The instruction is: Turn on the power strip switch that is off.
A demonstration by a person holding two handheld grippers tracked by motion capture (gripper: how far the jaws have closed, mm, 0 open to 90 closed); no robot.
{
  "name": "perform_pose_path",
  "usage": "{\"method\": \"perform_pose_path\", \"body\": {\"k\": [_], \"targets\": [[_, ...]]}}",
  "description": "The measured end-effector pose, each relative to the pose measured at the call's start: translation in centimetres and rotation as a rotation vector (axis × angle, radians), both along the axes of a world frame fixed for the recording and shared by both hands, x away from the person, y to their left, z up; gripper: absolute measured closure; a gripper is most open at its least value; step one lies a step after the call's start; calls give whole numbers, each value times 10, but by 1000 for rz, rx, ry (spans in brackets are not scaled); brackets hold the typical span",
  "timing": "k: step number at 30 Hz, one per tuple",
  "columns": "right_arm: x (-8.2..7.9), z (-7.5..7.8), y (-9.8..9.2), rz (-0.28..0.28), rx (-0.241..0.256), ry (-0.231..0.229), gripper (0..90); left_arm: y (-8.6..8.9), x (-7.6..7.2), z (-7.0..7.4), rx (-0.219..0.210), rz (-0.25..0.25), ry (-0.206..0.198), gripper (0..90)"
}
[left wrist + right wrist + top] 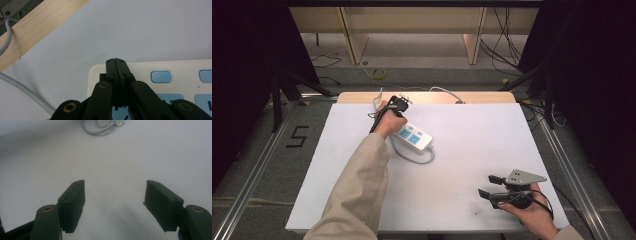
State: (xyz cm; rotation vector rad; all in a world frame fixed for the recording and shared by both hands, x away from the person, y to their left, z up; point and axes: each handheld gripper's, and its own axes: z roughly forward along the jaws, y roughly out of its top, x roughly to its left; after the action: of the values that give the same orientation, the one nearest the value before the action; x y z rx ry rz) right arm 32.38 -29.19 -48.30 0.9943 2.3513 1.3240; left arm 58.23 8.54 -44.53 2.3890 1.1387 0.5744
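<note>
A white power strip (416,138) with blue sockets and switches lies on the white table sheet (462,150), left of the middle. Its grey cable (419,159) loops in front of it. My left gripper (398,104) is at the strip's far end. In the left gripper view my left gripper (116,61) has its jaws pressed together just above the end of the power strip (155,67), with nothing visible between them. My right gripper (488,185) rests at the near right, pointing left. In its own view my right gripper (114,192) is open over bare sheet.
The wooden table edge (422,96) runs along the far side of the sheet, with a cable (447,93) trailing over it. More of the grey cable (25,93) crosses the sheet beside the strip. Black stands and cables flank the table on the floor.
</note>
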Motion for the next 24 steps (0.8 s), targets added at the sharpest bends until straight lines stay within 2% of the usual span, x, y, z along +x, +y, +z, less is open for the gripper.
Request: {"method": "perform_pose_path", "body": {"k": [5, 6, 7, 10, 18, 21, 24], "targets": [[0, 0, 0, 1, -1, 0, 337, 1, 1, 0, 3, 6, 0, 899], [0, 0, 0, 2, 0, -2, 336, 1, 1, -1, 44, 7, -5, 899], [0, 0, 0, 1, 0, -1, 337, 1, 1, -1, 56, 5, -12, 900], [0, 0, 0, 3, -1, 0, 337, 4, 1, -2, 23, 16, -7, 900], [1, 0, 1, 3, 1, -1, 337, 5, 1, -1, 24, 13, -9, 900], [1, 0, 1, 3, -1, -2, 337, 7, 0, 0, 7, 11, -10, 899], [1, 0, 0, 4, 0, -2, 337, 6, 0, 5, -6, 8, -35, 900]]}}
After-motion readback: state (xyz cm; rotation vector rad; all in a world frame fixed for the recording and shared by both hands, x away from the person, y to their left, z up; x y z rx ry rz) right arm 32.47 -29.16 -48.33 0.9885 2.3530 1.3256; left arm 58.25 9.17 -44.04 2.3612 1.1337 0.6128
